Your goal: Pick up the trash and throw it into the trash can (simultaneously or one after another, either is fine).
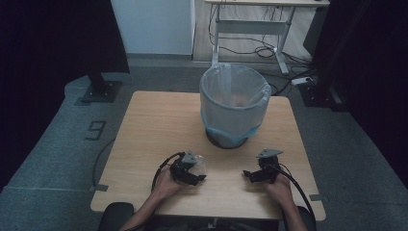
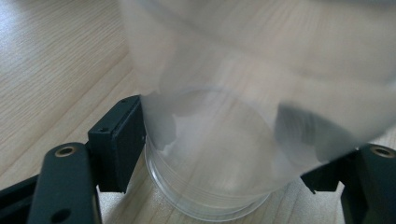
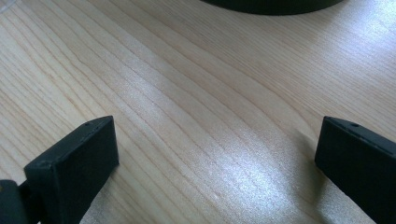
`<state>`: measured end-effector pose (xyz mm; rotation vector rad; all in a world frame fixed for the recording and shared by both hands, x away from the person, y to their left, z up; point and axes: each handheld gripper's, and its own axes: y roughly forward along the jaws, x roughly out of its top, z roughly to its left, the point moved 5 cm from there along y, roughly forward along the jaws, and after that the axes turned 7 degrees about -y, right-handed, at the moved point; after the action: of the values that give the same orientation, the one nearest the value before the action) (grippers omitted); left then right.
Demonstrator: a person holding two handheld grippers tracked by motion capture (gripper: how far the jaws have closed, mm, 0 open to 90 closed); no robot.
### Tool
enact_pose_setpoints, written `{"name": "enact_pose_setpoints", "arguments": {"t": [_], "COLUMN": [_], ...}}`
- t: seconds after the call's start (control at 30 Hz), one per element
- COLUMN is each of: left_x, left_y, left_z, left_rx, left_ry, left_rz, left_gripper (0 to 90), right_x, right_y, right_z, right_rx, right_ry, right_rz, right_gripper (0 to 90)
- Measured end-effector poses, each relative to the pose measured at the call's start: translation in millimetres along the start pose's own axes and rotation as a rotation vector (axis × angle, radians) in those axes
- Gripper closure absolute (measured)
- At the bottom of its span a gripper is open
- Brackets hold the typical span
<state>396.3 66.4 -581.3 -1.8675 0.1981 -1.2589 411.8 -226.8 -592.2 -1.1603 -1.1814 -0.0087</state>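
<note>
One clear plastic cup (image 2: 219, 154) sits between the jaws of my left gripper (image 2: 219, 163), and it is the thing I am handling. In the left gripper view the left jaw presses flat against the cup's wall, and the right jaw meets the wall on the other side, so I have it clamped. The cup is see-through, the wood grain shows through it, and its ringed round end lies nearest the camera, low between the jaws. From the high view the cup (image 1: 198, 165) shows as a pale shape at the tip of my left gripper (image 1: 192, 169), near the front edge of the tabletop (image 1: 154, 125), left of its middle. My left hand (image 1: 166, 184) wraps the gripper from behind, and its cable loops round to the left.

My right gripper (image 1: 250, 175) rests near the front edge too, right of the middle and well apart from the left one, pointing left. Its jaws stand wide apart in the right gripper view, with bare wood between them (image 3: 217, 158). My right hand (image 1: 279, 185) holds it from the rear.

Beyond both grippers, a round bin (image 1: 234, 103) lined with a pale translucent bag stands on the tabletop, toward the back edge and a little right of centre. Its dark base (image 3: 273, 4) shows at the top of the right gripper view. Past the table is grey floor and a desk frame (image 1: 250, 26) with cables under it.
</note>
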Motion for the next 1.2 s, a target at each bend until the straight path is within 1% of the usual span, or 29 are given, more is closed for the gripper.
{"name": "enact_pose_setpoints", "arguments": {"t": [0.17,0.37,0.6,0.87,1.2], "left_x": [1.9,8.3,16.5,31.5,49.2], "left_y": [-2.3,-10.3,-20.0,-32.8,-51.9], "left_z": [1.7,4.4,7.4,9.8,18.1], "left_rx": [-0.013,-0.012,0.002,0.008,0.007], "left_ry": [-0.021,-0.034,-0.028,-0.025,-0.044], "left_rz": [-0.007,-0.023,-0.023,-0.035,-0.053], "left_gripper": [26.2,26.2,26.2,26.2,26.2], "right_x": [0.0,0.0,0.0,0.0,0.0], "right_y": [0.0,0.0,0.0,0.0,0.0], "right_z": [0.0,0.0,0.0,-0.1,-0.1], "right_rx": [0.0,0.0,0.0,0.0,0.0], "right_ry": [0.0,0.0,0.0,-0.001,0.0], "right_rz": [0.0,0.0,0.0,0.0,0.0], "right_gripper": [0.0,0.0,0.0,0.0,0.0]}}
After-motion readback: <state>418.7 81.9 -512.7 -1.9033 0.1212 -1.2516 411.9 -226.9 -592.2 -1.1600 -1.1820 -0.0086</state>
